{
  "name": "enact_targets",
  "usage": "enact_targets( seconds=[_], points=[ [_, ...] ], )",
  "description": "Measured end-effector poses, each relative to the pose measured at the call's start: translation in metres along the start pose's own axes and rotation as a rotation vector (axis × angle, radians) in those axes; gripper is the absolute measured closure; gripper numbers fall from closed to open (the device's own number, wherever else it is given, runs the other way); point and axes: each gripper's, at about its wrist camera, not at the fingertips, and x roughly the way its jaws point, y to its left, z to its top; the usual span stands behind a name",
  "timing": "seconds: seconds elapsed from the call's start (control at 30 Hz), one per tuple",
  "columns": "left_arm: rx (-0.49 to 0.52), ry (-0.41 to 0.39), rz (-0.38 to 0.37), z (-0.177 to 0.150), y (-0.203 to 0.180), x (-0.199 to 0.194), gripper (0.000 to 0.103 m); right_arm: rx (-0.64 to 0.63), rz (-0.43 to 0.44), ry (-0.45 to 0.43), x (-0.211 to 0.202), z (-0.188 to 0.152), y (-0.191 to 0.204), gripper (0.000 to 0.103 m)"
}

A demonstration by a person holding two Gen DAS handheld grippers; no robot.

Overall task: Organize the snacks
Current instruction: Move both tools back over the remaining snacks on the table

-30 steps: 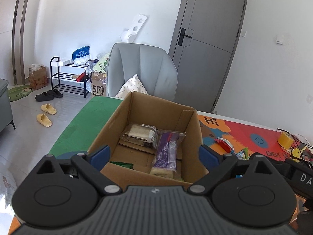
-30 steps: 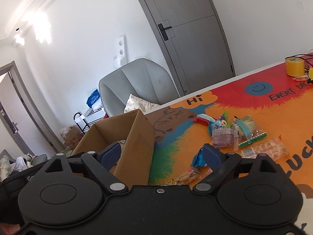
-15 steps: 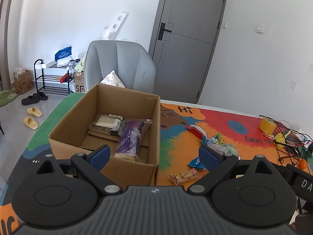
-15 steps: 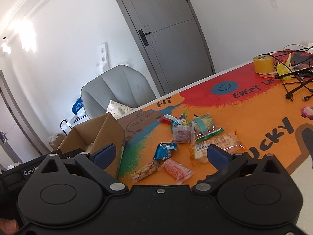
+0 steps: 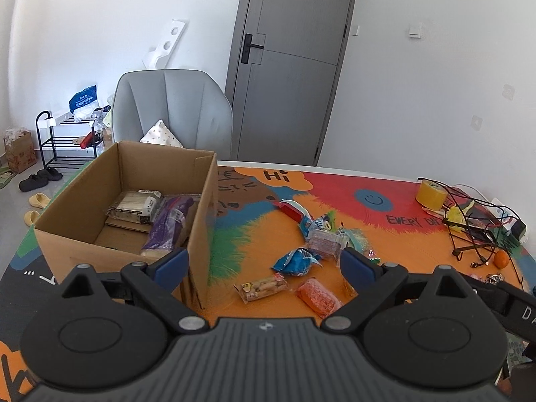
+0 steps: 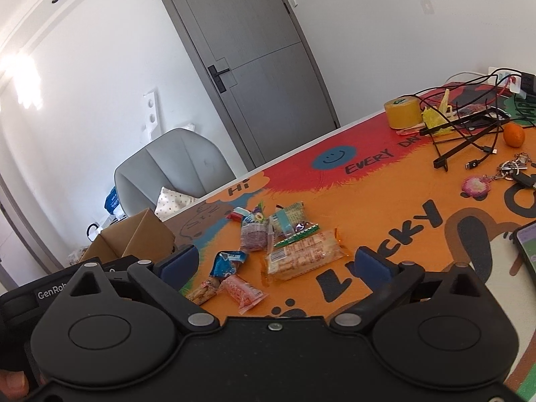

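both tools stand with their jaws wide apart and nothing between the pads. the left tool (image 5: 263, 263) hovers above the near edge of the tabletop (image 5: 385, 234), which wears a bright orange and red printed cover. its left pad sits in front of the near right corner of the cardboard box (image 5: 197, 221), its right pad in front of the loose pile of snacks. inside the box lie a purple packet (image 5: 169, 224) and a pale wafer pack (image 5: 137, 206), side by side on the bottom.

just ahead of the left tool, between its pads, lie a peanut bar (image 5: 261, 287), a red-orange packet (image 5: 316, 296) and a crumpled blue wrapper (image 5: 294, 262), all apart from the pads.

the right tool (image 6: 274, 264) points at the same pile from the right. a large cracker pack (image 6: 303, 254) lies just beyond the gap between its pads, with the blue wrapper (image 6: 227, 263) and the red-orange packet (image 6: 243, 291) nearer its left pad. the box (image 6: 134, 239) stands to the left behind that pad. a tape roll (image 6: 402, 112), an orange (image 6: 514, 134) and keys (image 6: 512, 169) sit well apart at the far right.
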Motion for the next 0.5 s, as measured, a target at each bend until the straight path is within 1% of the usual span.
enact_targets(
  seconds=[0.3, 0.5],
  points=[
    [0.032, 0.021, -0.028, -0.006, -0.018, 0.012, 0.007, 0.038, -0.025, 0.004, 0.003, -0.001, -0.026, 0.002],
    [0.030, 0.047, -0.024, -0.011, -0.025, 0.027, 0.007, 0.055, -0.031, 0.022, 0.013, -0.004, -0.039, 0.002]
  ],
)
